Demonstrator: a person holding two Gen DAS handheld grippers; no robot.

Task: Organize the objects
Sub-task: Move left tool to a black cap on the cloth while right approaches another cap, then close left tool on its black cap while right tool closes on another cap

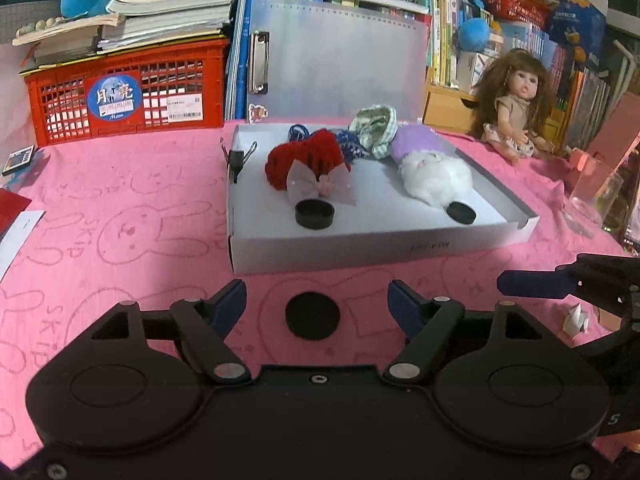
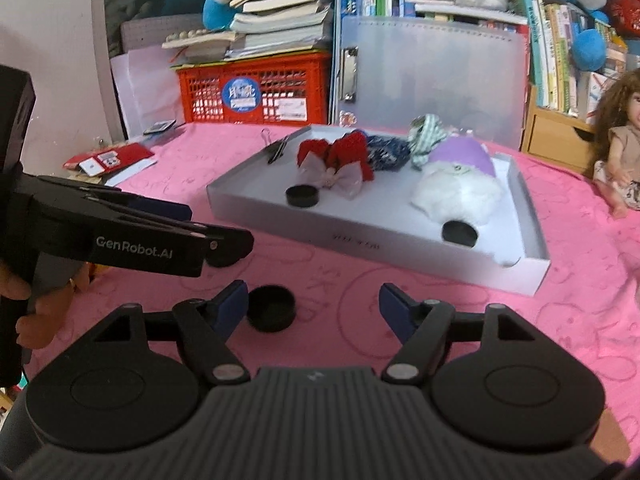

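Black left tongs (image 2: 224, 246) — side lettered "GenRobot.AI" — beside black cap (image 2: 271, 308).

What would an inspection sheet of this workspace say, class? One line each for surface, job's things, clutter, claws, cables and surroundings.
Surface: pink bunny-print cloth covers the table.
Job's things: white tray holds two black caps, a red knit piece with bow, a white plush and a binder clip; one loose black cap lies on the cloth before the tray.
Clutter: doll, glass, papers.
Claws: left claw open, straddling the loose cap; right claw open, cap by its left finger.
Cables: nothing seen.
Surroundings: red crate, stacked books, clipboard.
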